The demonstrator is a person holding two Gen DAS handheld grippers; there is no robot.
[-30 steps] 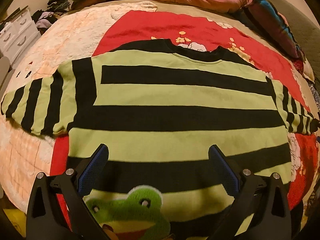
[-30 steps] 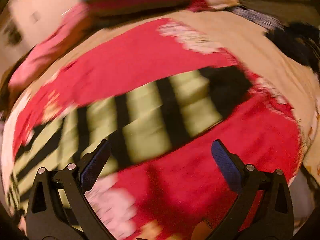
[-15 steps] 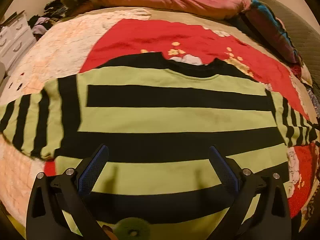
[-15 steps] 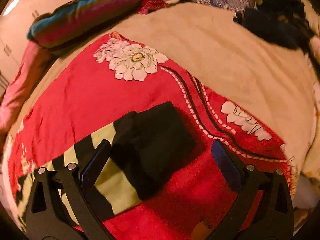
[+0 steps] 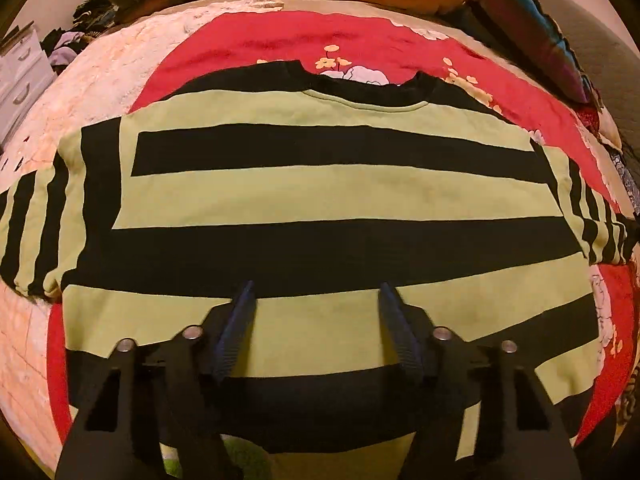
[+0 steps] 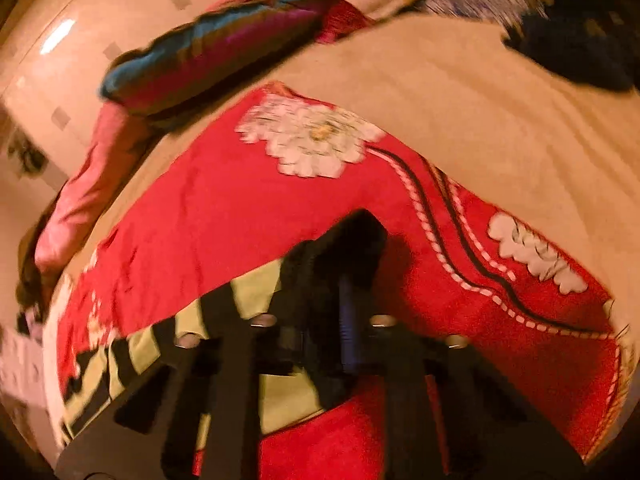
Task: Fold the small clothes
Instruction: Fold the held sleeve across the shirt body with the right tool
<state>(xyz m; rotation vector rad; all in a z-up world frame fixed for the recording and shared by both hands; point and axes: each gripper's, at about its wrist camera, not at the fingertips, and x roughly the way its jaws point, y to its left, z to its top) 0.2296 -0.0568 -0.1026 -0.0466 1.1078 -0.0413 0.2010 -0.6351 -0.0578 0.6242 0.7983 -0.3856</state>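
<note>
Fingers (image 6: 352,320) clenched on blurred sleeve cuff (image 6: 352,240); left gripper (image 5: 316,300) closing over sweater (image 5: 320,200).

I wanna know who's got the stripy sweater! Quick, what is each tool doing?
Left tool: jaws closing over the stripy sweater, not pinching it yet.
Right tool: shut on the sweater's black cuff.

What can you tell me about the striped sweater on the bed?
The striped sweater lies flat on the red floral blanket, soft knit in wide green and black bands, neckline away from the camera, sleeves spread. The left gripper is closing over its lower body. The right gripper is shut on the black cuff.
</note>
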